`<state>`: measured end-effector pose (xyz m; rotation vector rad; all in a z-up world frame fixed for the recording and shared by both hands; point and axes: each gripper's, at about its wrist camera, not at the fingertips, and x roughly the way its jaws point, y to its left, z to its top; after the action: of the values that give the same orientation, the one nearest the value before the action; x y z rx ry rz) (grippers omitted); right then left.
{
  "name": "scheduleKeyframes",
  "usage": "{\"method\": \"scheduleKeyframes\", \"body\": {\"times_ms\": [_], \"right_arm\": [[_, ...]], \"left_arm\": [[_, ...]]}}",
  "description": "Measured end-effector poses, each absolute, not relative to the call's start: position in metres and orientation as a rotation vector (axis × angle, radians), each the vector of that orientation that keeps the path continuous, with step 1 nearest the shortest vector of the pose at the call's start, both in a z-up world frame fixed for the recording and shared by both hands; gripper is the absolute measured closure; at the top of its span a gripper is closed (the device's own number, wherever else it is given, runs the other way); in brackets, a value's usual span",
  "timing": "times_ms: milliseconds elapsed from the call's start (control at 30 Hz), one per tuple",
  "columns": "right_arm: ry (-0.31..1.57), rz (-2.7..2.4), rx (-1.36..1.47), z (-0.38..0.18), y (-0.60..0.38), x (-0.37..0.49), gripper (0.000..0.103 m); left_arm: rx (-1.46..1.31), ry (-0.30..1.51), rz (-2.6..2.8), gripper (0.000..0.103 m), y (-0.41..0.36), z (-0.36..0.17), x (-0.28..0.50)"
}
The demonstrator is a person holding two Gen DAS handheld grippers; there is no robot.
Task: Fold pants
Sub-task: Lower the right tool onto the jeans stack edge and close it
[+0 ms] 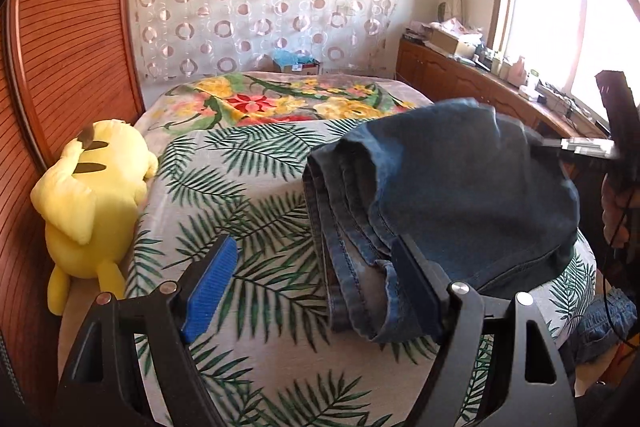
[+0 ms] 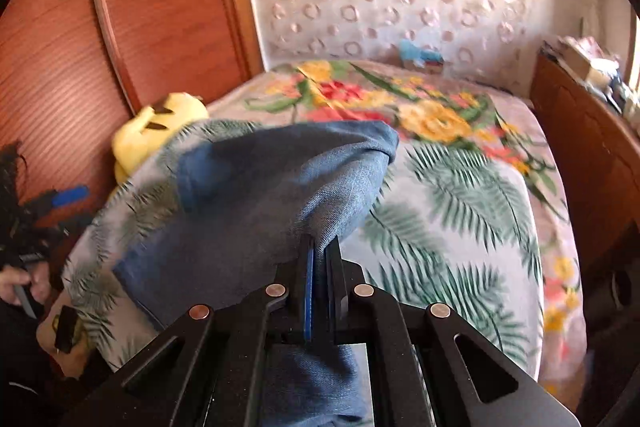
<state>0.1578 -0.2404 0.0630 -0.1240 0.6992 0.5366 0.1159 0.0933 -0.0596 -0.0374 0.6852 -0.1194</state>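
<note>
Where denim bunches, pants (image 2: pixel 280 187) pinched in right hand-held gripper (image 2: pixel 320 259).

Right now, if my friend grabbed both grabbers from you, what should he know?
Right gripper: shut on the jeans, holding a flap of denim up over the pile.
Left gripper: open, holding nothing, over the near edge of the jeans.
Jeans lie partly folded on the palm-leaf bedspread, beside a yellow plush toy.
Done: some layers stacked.
Left: lay the lifted flap down, smooth it flat.
</note>
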Motion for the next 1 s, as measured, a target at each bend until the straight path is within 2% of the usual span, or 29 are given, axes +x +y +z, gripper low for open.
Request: {"method": "scheduleKeyframes", "body": {"times_ms": [233,300,467,733,933,1000], "right_arm": [[0.760,0.499,-0.076,0.013,-0.269,0.165,0.097],[0.766,0.486,-0.077,0.007,-0.271,0.167,0.091],[0.763,0.459,-0.085,-0.004,-0.268,0.156,0.063],[0.754,0.465,-0.063,-0.002,-0.266,0.121,0.058],[0.760,0.437,-0.028,-0.009,-0.274,0.118,0.045],[0.771,0.430,-0.017,-0.013,-0.273,0.118,0.045]], "left_arm": [[-0.016,0.703,-0.168,0.023,0.061,-0.064,0.127],[-0.008,0.704,-0.188,0.023,0.050,-0.063,0.128],[0.029,0.710,-0.225,0.023,0.023,-0.062,0.134],[0.049,0.732,-0.267,0.023,-0.004,-0.066,0.139],[0.080,0.765,-0.290,0.023,-0.029,-0.083,0.139],[0.082,0.784,-0.290,0.023,-0.030,-0.090,0.140]]}}
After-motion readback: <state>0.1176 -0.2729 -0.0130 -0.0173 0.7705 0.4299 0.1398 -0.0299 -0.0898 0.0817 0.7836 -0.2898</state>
